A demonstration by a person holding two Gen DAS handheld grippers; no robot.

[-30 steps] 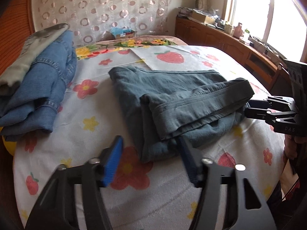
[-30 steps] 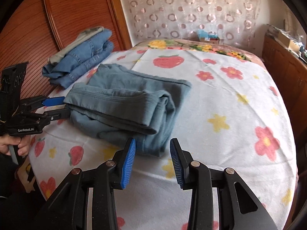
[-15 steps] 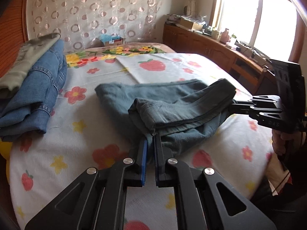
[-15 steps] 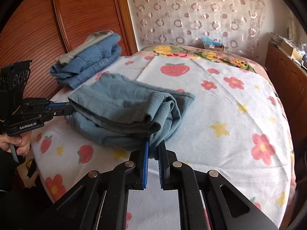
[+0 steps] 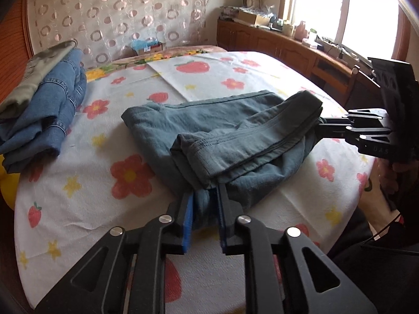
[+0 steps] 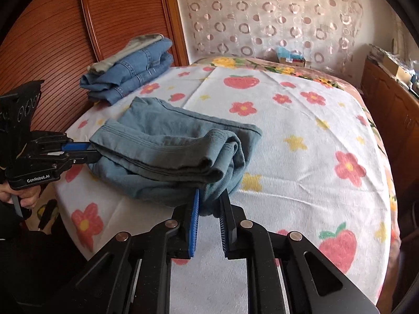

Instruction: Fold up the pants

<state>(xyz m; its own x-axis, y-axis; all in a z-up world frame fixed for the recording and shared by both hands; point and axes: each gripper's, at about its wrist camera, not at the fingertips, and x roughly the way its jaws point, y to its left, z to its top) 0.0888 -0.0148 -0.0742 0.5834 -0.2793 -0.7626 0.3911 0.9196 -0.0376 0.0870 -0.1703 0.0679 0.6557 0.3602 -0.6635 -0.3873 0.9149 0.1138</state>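
Nearest the lens, the left hand-held gripper (image 5: 205,209) had its jaws narrow around a bunched corner of the grey-blue cotton pants (image 5: 222,136). The jaws were easing apart a little, yet the cloth sat pinched between the blue pads. The right hand-held gripper (image 6: 209,205) did the same at the opposite corner of the same near edge, narrow, easing slightly, with fabric gathered between its pads.

Just beyond both grippers, the pants lay partly folded on the bed, on its white sheet printed with flowers and strawberries (image 6: 301,162), the gripped edge lifted clear of the sheet. The step in hand looked like the last fold: the near edge raised to be carried over the far half. The next move would call for both grippers travelling away together, keeping the edge taut and level, then releasing once it lay square.

Further off, to the left of the left gripper, was a stack of folded blue denim jeans (image 5: 47,115). Beyond the bed's far edge, a small cardboard box (image 5: 149,48) held something pale blue, too small to identify.
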